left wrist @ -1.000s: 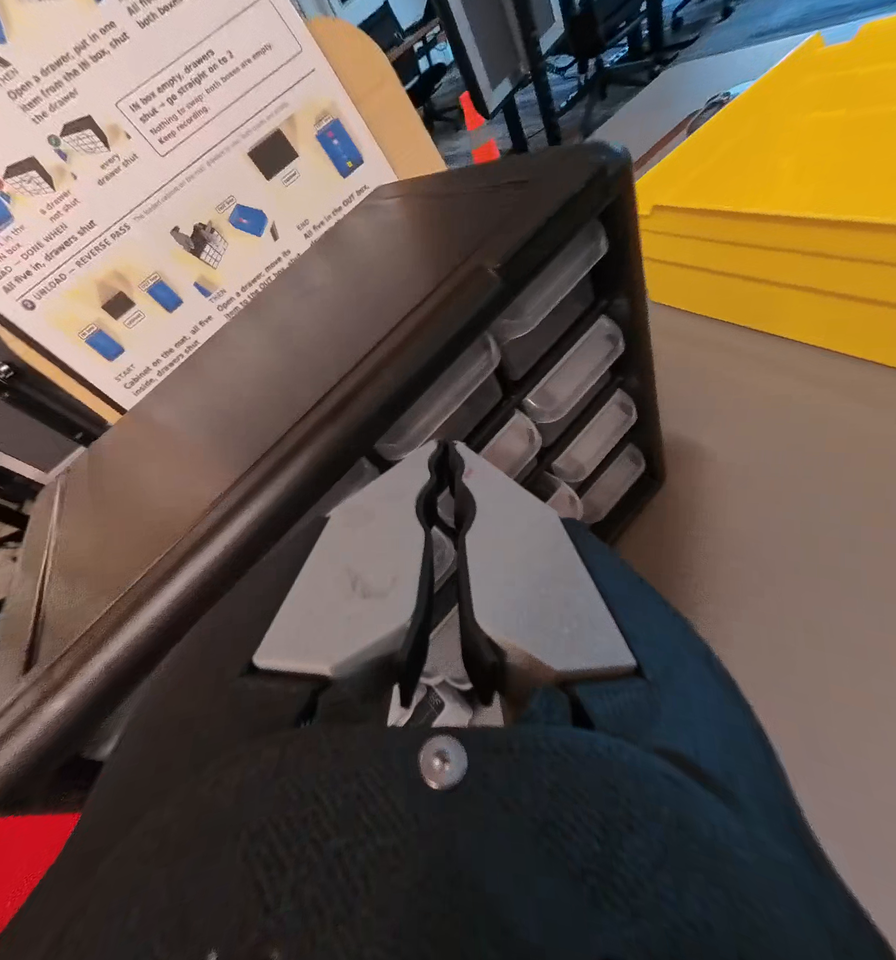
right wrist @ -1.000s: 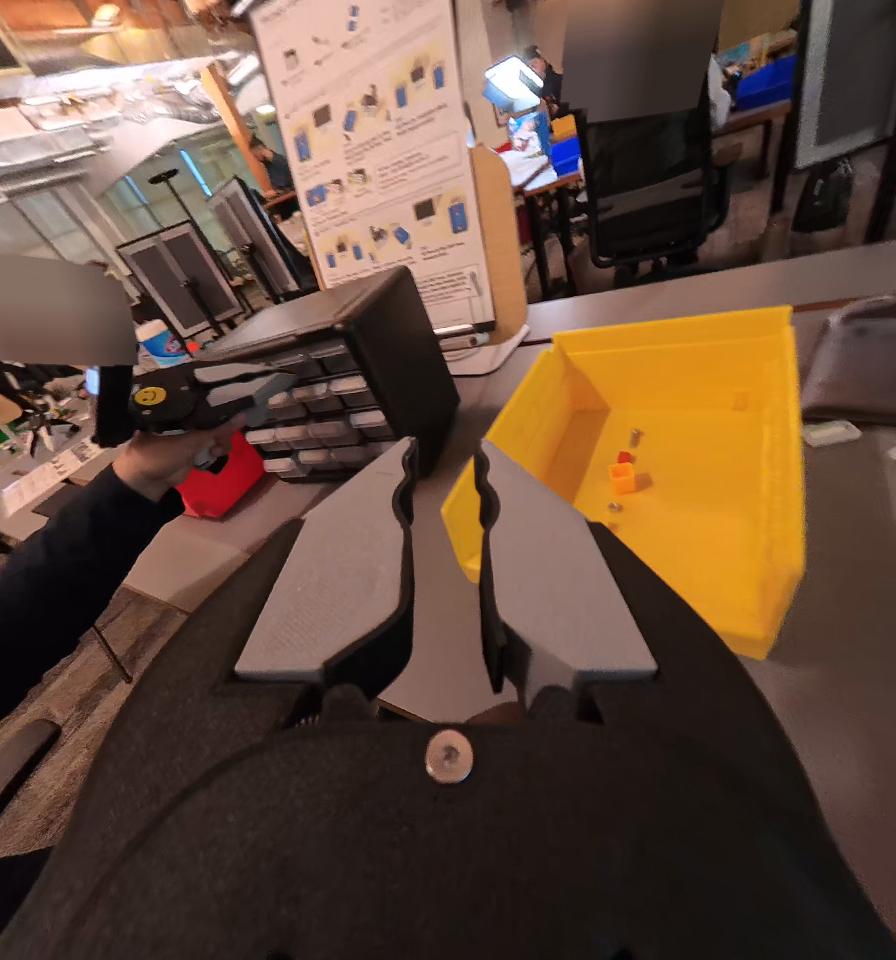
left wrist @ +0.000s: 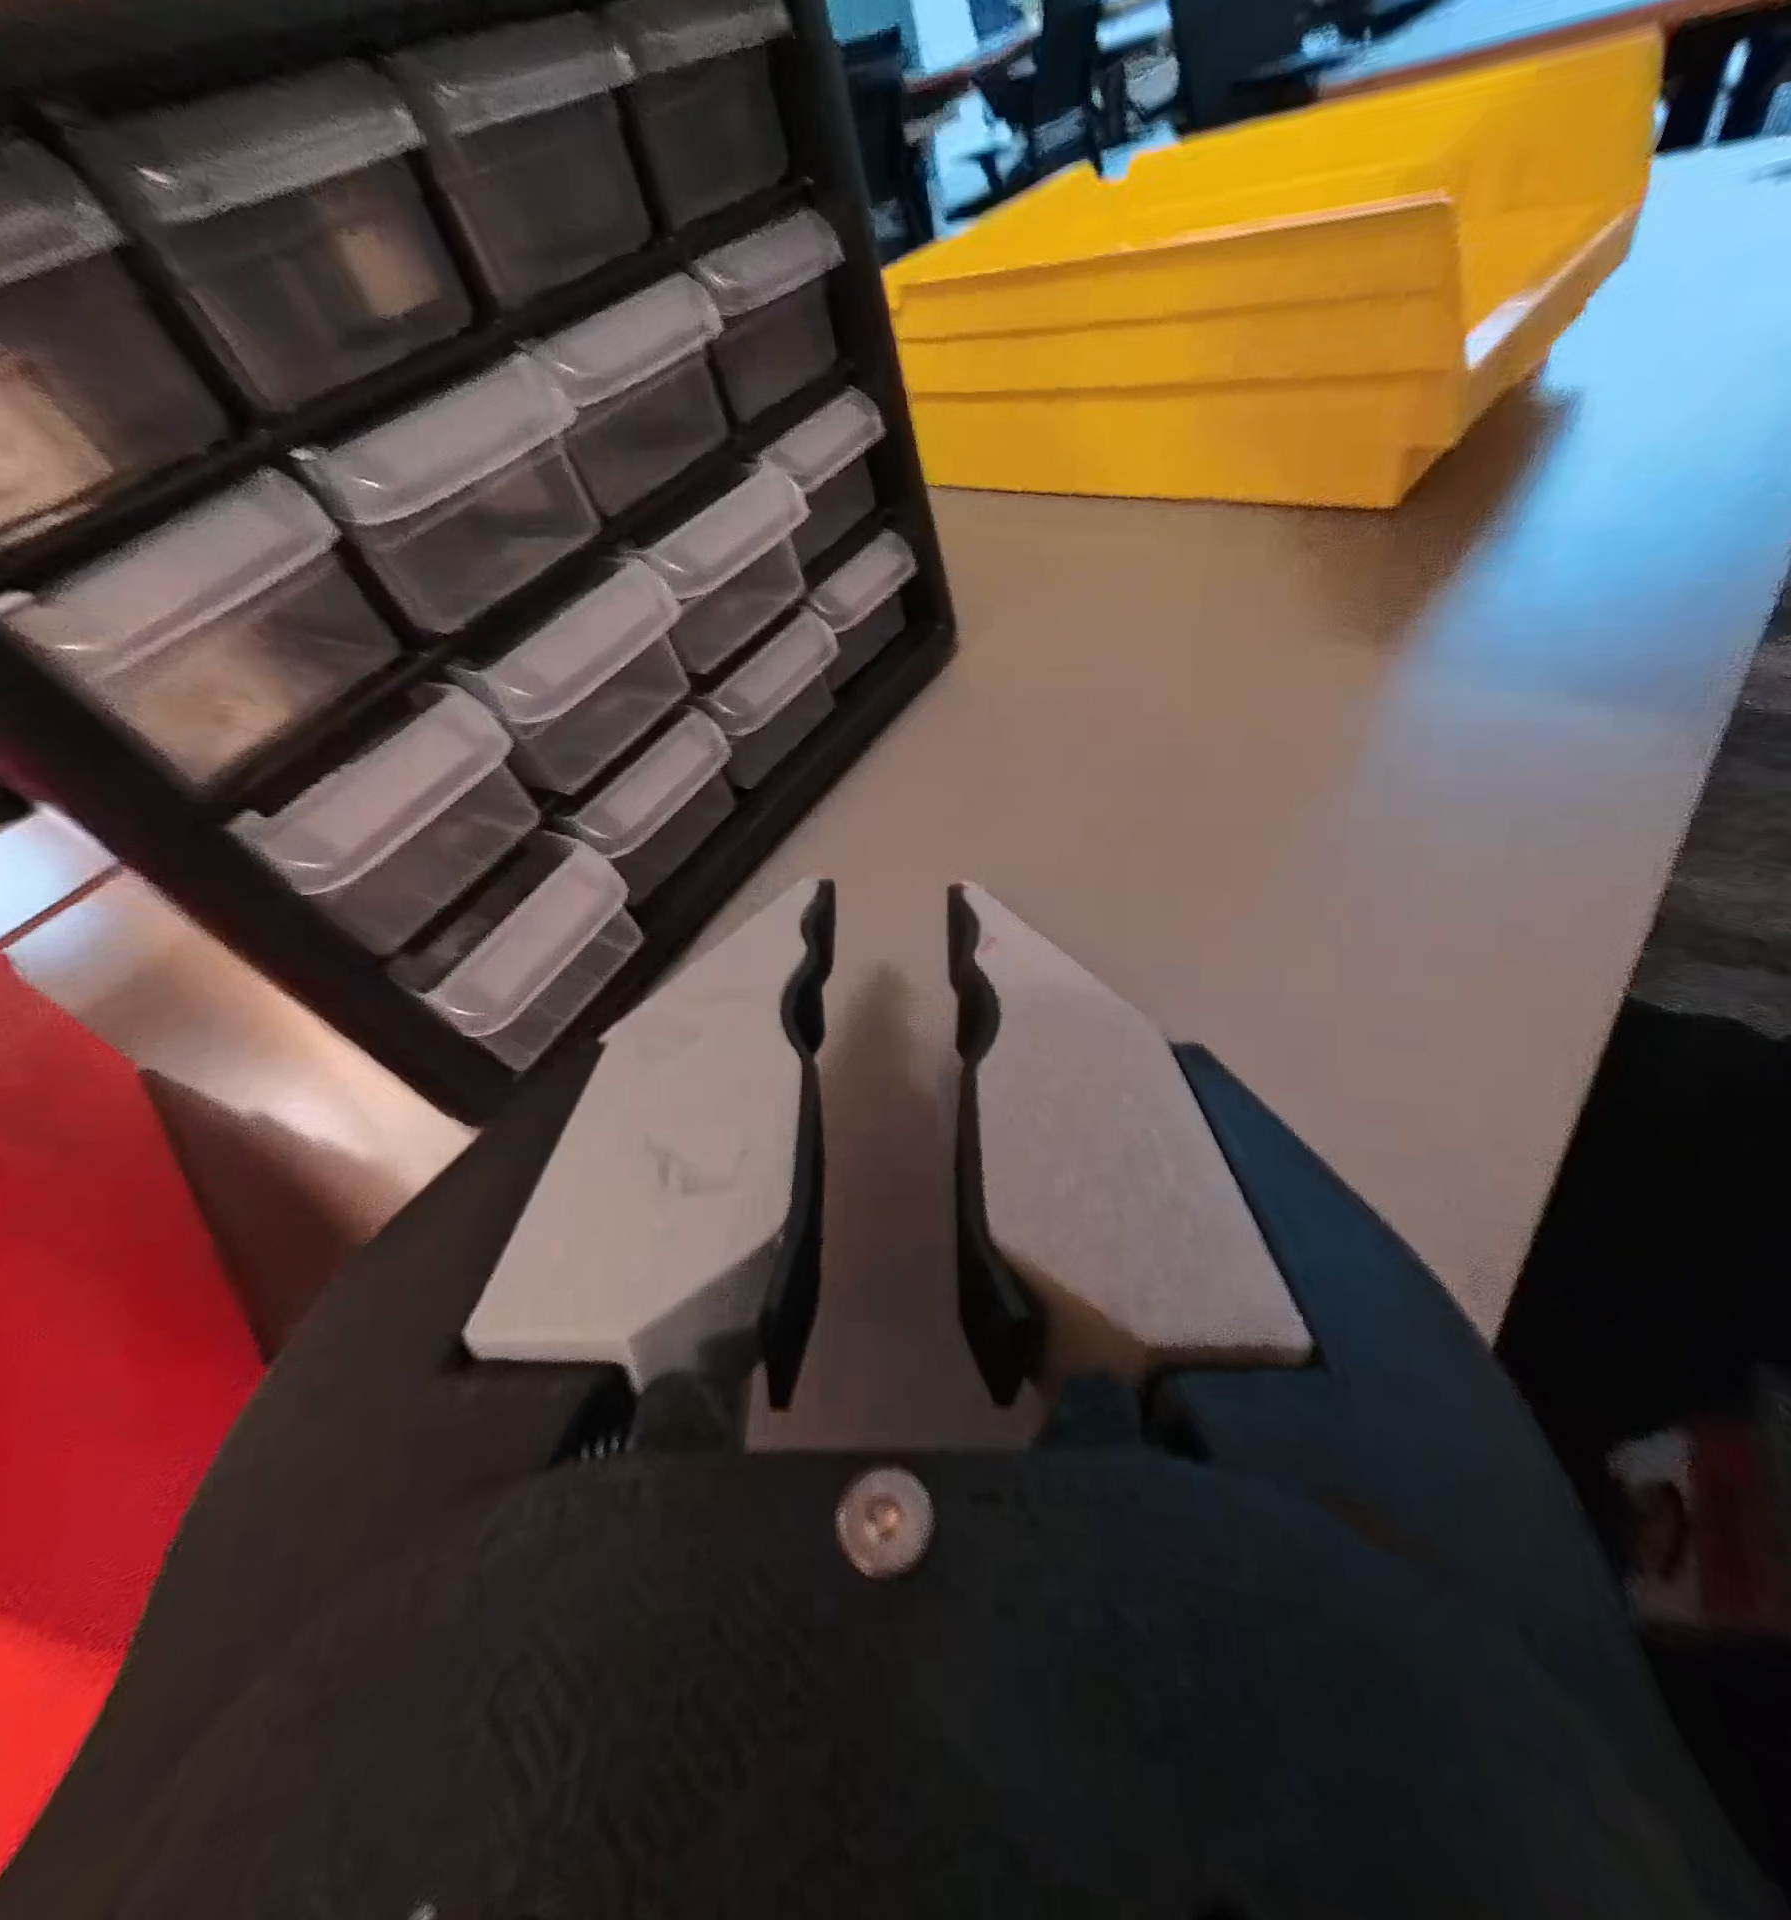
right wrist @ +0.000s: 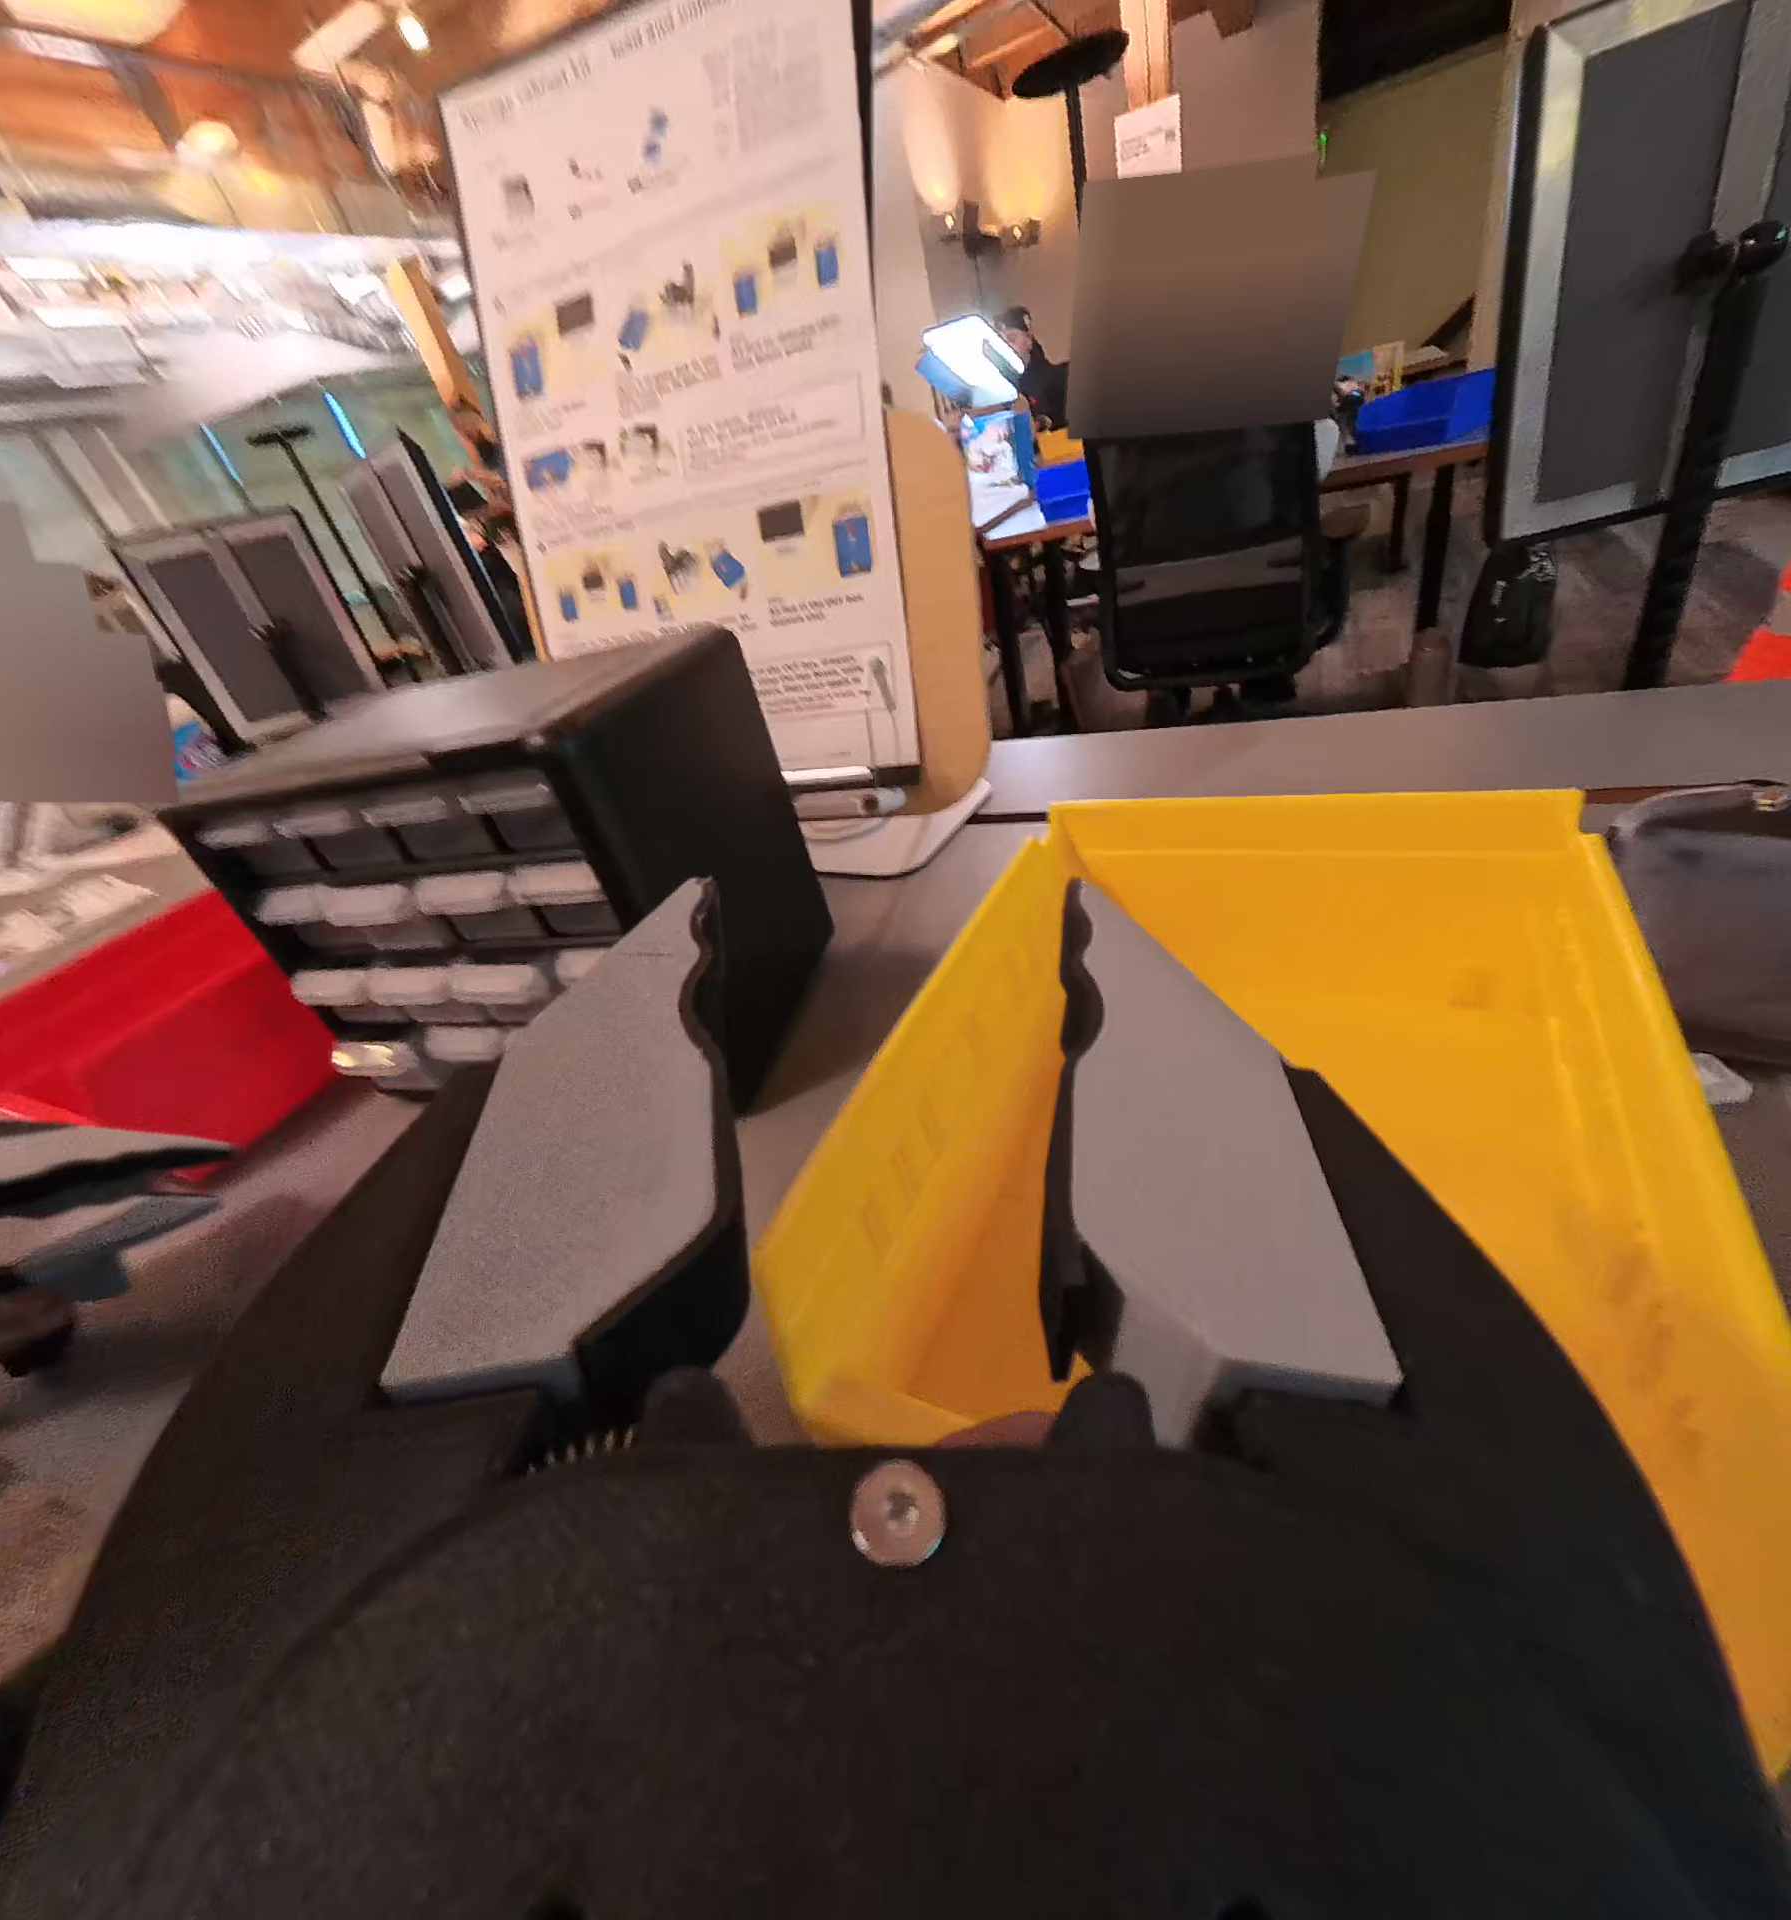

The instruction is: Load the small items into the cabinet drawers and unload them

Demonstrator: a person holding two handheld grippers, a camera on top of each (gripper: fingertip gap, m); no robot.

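At the far left sits one red bin (right wrist: 143,1023), cut off by the frame edge in the left wrist view. Right of it stands one black cabinet (right wrist: 662,831) on the worktop (left wrist: 1234,831), its clear drawers (left wrist: 455,499) all shut; four columns show, but the rows blur together and the top ones are cropped, so no sure count. What the drawers hold cannot be made out. The left gripper (left wrist: 889,904) hangs over bare worktop just near the cabinet's lower right corner, jaws narrowly parted with nothing between them. One instruction board (right wrist: 683,395) stands behind. The right gripper (right wrist: 886,904) is spread wide and bare, straddling the left wall of one yellow bin (right wrist: 1390,987). That bin's floor is largely hidden; no small items show there.
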